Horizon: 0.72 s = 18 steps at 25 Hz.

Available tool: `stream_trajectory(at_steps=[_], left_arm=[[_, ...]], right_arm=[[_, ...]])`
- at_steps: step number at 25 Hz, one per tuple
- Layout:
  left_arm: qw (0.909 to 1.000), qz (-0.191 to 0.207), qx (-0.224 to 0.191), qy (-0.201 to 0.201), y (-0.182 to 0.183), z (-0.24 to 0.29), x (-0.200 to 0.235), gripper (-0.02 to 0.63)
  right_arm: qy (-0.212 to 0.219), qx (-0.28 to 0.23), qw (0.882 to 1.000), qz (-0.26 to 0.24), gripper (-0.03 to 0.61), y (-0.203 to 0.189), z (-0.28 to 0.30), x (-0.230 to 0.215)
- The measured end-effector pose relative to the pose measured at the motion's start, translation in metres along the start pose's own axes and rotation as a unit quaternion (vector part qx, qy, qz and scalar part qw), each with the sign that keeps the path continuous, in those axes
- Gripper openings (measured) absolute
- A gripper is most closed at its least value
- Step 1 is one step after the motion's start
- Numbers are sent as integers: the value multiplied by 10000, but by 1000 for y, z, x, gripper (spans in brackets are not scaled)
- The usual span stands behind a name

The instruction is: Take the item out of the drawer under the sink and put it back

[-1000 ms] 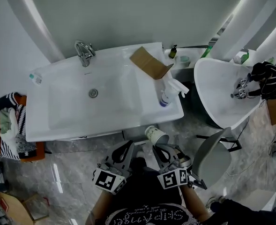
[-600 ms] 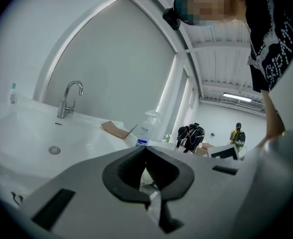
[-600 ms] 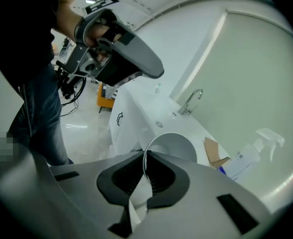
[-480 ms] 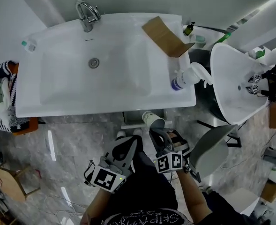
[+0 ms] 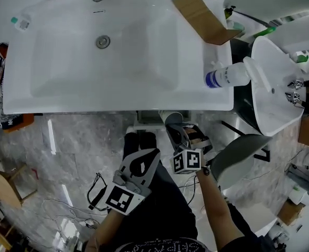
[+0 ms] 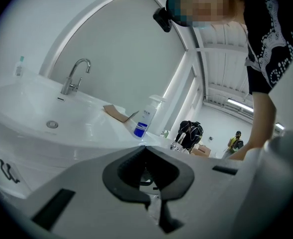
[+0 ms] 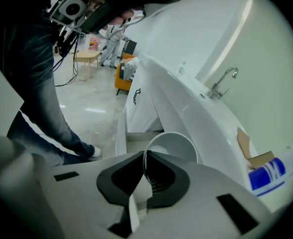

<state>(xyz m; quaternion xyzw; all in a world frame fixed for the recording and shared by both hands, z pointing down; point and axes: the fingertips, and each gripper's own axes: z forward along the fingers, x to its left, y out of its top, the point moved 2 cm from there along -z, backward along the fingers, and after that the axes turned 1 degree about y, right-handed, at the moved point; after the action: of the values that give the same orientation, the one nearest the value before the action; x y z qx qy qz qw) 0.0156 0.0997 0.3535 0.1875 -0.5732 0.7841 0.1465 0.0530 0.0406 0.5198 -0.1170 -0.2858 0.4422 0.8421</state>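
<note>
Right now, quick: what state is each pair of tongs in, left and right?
Left tongs: closed, nothing between them.
Right tongs: closed on the rim of the cup.

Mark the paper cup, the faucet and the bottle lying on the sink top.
paper cup [image 7: 178, 146]: right gripper view, inner wall just below the rim.
faucet [image 6: 71, 78]: left gripper view, its upright neck.
bottle [image 5: 232, 75]: head view, the white body beside the blue label.
</note>
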Motion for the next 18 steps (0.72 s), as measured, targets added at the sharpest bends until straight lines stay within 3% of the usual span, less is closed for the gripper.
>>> stream_trajectory(at_steps=[18], left_arm=[[9965, -694, 63, 461, -35, 4, 28, 0]], right_arm=[[720, 396, 9950, -560, 26, -29, 90, -4]])
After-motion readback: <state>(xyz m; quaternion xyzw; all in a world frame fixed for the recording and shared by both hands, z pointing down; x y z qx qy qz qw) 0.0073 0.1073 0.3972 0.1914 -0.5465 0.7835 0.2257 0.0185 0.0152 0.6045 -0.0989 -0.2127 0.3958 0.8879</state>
